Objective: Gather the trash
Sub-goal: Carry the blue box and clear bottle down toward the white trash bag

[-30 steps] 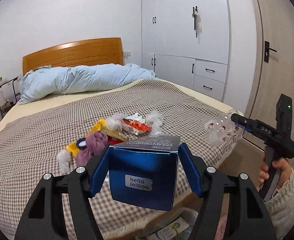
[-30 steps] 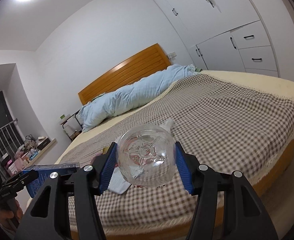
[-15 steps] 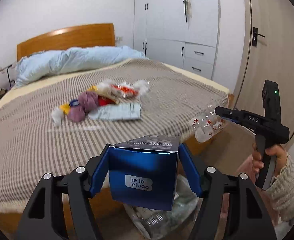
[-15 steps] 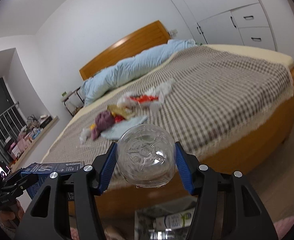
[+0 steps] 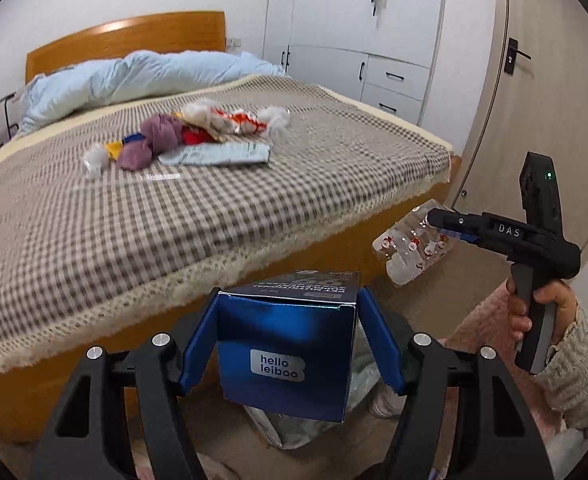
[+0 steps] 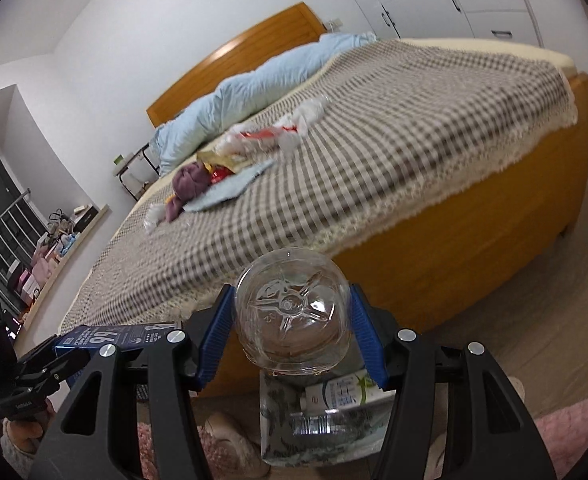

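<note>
My left gripper (image 5: 290, 340) is shut on a dark blue carton (image 5: 286, 356) labelled "hello leiboo", its blue pads pressed to both sides. My right gripper (image 6: 292, 328) is shut on a clear plastic bottle (image 6: 292, 316), seen bottom-first; in the left wrist view the same bottle (image 5: 413, 246) shows a red and white label. Both hang off the foot of the bed above a clear trash bag (image 6: 325, 420) on the floor that holds a tube and another bottle. More trash (image 5: 198, 136) lies on the checked bedspread: wrappers, tissue, a purple cloth, a pale blue pouch.
The wooden bed frame (image 5: 14, 392) stands close in front. A white wardrobe (image 5: 357, 28) and a door (image 5: 533, 100) are to the right. A hand in a knitted sleeve (image 5: 565, 340) grips the right tool. Slippers (image 6: 230, 440) and a pink rug (image 6: 565, 428) lie on the floor.
Both grippers have come down and back from over the bed to its foot edge, still holding the carton and the bottle. The trash bag on the floor has come into view.
</note>
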`<state>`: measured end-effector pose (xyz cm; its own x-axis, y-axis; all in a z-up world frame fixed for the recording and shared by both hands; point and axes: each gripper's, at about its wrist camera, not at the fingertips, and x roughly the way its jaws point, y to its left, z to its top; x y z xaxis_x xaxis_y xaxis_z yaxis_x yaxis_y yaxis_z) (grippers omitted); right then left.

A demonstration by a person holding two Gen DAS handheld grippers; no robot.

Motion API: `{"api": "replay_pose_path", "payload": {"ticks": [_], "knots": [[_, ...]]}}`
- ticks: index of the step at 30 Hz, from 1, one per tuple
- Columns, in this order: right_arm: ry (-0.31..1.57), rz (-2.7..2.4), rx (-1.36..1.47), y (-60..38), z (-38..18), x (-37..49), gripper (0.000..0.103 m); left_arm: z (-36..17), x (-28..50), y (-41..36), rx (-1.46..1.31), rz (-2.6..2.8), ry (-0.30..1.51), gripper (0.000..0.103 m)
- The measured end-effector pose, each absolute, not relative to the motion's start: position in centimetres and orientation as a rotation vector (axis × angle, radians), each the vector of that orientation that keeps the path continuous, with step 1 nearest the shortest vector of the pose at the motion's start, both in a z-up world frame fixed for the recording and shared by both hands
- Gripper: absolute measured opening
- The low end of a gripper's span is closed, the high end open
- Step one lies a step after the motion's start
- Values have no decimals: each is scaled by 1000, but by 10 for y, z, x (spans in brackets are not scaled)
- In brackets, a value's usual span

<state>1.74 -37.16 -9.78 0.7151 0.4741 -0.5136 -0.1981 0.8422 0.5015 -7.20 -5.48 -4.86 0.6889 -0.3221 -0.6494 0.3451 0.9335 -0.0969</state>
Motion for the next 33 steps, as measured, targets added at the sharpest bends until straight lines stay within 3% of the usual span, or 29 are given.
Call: {"api": "replay_pose_path", "payload": {"ticks": [15,33], "knots": [[839,393,422,-363,-163,28,56,-118,-52,-84,87,-423,871,65],[1027,358,277,-361,-238,36,56,-274,-7,-189,563,-642,1107,65]]}}
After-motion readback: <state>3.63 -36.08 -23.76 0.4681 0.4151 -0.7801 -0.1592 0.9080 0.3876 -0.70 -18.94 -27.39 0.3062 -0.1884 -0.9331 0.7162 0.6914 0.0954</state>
